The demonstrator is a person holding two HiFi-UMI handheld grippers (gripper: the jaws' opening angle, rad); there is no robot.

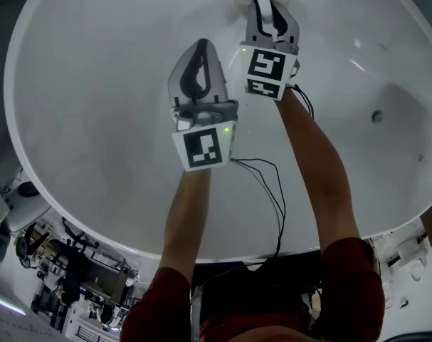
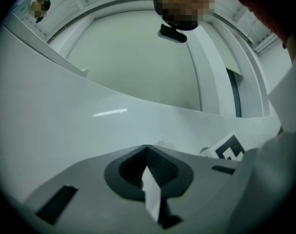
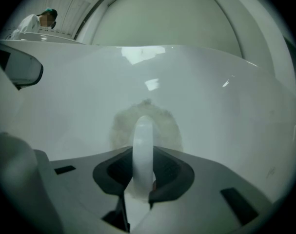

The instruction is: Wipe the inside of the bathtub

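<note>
Slippage threatens: the right claw pinches the thin handle of a seemingly fluffy pad, which could twist on the slick bathtub. Nearer, the left claw is closed, empty

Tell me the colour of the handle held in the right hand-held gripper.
White: the handle is plain white, and its fluffy head looks off-white. Clearest in the right gripper view.

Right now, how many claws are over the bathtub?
2. The left claw, shut and empty, is over the middle of the bathtub; the right claw, farther ahead, is shut on the white handle of a fluffy scrubber.
</note>
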